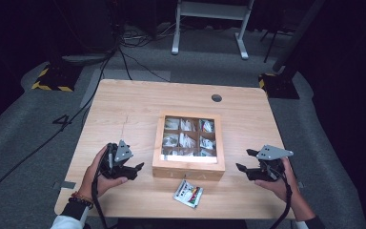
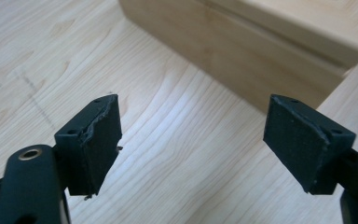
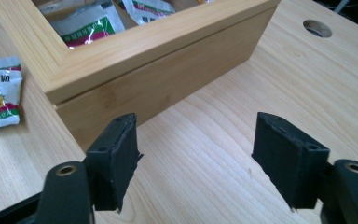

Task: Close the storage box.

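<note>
Step in hand, as judged: approach to the wooden box, not yet any contact. Box set near the middle of the table, its front wall close to the near edge, windowed lid seemingly down over a grid of nine compartments, each stocked with small packets; exact packet count inside not readable. One loose sachet flat on the table just in front of the box, near the front edge, touching nothing. Left gripper held just off the box's left side, jaws spread, bare wood between them in the left gripper view. Right gripper held just off the box's right side, jaws spread wide, nothing between them, box corner ahead in the right gripper view. Count: one box, one loose sachet, two grippers, one round cable hole toward the far right corner. Next move, as judged: either lid raised from both sides, or sachet picked up first; lid opening required before stowing.
</note>
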`<action>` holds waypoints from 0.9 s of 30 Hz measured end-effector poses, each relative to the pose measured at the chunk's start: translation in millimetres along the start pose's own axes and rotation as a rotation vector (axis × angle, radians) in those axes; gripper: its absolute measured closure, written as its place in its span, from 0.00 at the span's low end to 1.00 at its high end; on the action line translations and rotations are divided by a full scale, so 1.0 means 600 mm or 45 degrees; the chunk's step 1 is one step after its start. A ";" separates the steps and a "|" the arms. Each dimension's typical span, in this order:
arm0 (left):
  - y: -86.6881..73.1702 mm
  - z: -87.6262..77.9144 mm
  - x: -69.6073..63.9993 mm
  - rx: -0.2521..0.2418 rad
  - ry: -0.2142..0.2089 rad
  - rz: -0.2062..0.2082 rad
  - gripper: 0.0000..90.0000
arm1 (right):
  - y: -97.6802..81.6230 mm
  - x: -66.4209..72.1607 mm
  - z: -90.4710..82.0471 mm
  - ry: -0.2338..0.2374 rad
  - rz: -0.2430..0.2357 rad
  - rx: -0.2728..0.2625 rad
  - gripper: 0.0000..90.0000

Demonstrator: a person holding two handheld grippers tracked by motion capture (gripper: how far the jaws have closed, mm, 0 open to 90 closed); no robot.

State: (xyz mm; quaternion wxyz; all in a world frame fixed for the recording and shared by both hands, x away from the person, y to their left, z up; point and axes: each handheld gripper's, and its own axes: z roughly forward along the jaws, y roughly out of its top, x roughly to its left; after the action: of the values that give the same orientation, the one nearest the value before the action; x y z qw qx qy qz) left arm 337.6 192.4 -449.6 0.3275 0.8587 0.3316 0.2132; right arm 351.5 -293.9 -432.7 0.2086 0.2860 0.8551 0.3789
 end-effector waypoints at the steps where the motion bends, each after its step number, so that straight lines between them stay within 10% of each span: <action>1: -0.003 0.001 0.000 0.005 0.001 0.001 0.22 | -0.003 -0.001 0.000 -0.010 0.002 0.008 0.33; 27: -0.086 0.004 0.029 0.111 -0.027 -0.081 0.22 | -0.129 -0.046 -0.019 -0.028 0.212 0.073 0.31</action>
State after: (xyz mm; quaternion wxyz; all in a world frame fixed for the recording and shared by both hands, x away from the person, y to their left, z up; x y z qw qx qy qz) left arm 329.0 233.1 -484.8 0.2998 0.8634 0.3642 0.1788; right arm 340.1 -360.7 -481.2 0.1776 0.3662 0.8363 0.3673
